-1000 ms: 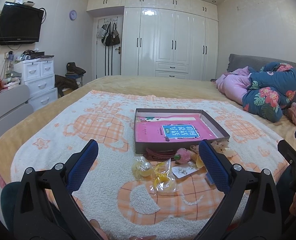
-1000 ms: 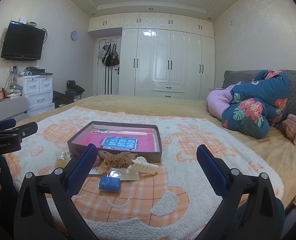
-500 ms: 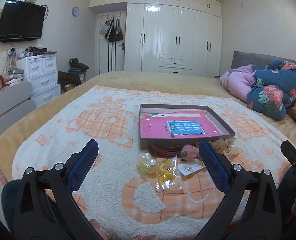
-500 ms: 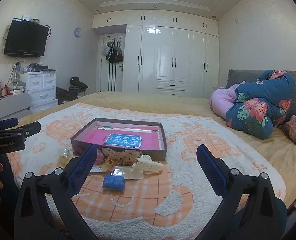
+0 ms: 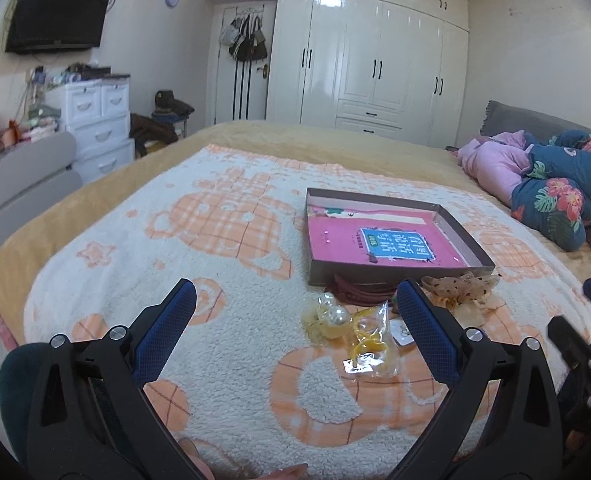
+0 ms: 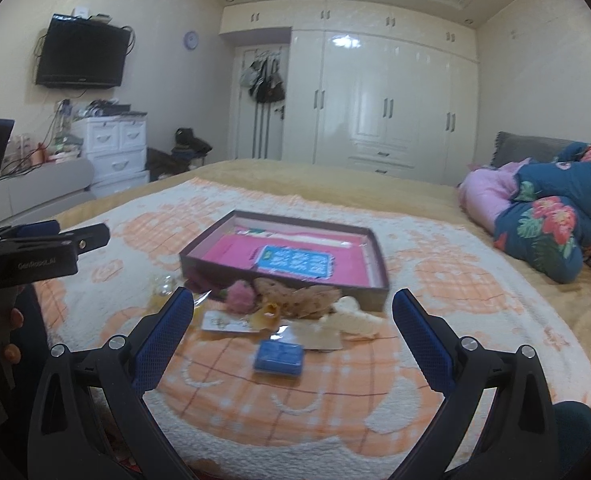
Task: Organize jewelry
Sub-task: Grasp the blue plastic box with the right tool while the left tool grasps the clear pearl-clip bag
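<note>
Jewellery lot, unsorted, on cream-and-orange fleece blanket [image 5: 223,344] over bed; shallow grey cardboard tray with pink lining [image 6: 369,294] apparently the receptacle

Left tongs [image 5: 295,332] and right tongs [image 6: 293,328]: both spread wide, holding nothing, poised short of the tray's near wall, seemingly for a first pick. Just before that wall: pearl-beaded piece in clear wrapper [image 5: 333,318], yellow item in clear bag [image 5: 369,346], dark red band [image 5: 359,292], sheer dotted bow [image 5: 461,284], pink pompom [image 6: 241,296], cream claw clip [image 6: 353,320], earring card [image 6: 223,324], blue rectangular box [image 6: 279,356] nearest. Pieces crowd and overlap, hindering clean single grips; tray wall must be cleared. Folded floral quilt [image 6: 551,224] well right of tray
</note>
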Available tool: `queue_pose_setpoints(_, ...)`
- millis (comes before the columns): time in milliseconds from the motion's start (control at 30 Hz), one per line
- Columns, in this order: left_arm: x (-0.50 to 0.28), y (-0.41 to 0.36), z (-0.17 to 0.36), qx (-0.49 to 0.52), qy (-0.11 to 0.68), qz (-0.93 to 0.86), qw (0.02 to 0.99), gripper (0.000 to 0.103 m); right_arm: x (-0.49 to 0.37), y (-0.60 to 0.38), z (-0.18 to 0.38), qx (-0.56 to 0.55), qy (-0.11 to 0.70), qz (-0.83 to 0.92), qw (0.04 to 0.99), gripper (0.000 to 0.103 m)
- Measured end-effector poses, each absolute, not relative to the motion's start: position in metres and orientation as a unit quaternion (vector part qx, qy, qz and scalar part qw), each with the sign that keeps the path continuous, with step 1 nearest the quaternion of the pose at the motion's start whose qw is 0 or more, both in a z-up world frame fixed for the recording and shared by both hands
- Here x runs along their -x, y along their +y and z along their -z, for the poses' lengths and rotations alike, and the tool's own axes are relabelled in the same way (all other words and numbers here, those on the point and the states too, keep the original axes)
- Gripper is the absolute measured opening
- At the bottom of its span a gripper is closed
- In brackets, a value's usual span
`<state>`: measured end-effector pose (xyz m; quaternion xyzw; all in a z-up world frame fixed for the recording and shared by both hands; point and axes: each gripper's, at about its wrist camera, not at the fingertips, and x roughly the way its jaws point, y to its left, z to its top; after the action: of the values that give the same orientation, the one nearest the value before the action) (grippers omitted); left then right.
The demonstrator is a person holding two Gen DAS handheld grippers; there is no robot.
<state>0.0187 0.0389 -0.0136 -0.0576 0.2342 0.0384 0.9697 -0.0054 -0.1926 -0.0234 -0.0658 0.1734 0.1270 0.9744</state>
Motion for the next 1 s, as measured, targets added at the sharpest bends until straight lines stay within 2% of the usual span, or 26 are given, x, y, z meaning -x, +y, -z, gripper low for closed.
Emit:
queue_pose_setpoints(567,-0.077,0.068,0.061,0.099,0.341,-0.019,0.935,0.092,-0.065,-0.185,0.069,0.034,0.3,-0.112,0.947,0.097)
queue_pose_setpoints(833,-0.102,0.067,0.076,0.15,0.375,0.042,0.914,0.092,-0.08,-0.181,0.094,0.026,0.342,-0.113,0.932,0.096)
queue_pose_setpoints(933,-0.108,0.063,0.081,0.163,0.383,0.064,0.907,0.088,-0.084,-0.18,0.1,0.028,0.354,-0.119,0.927,0.085)
queue_pose_setpoints(1000,-0.112,0.062,0.084,0.172,0.388,0.072,0.903,0.081,-0.086,-0.18,0.105,0.029,0.364,-0.122,0.923,0.079)
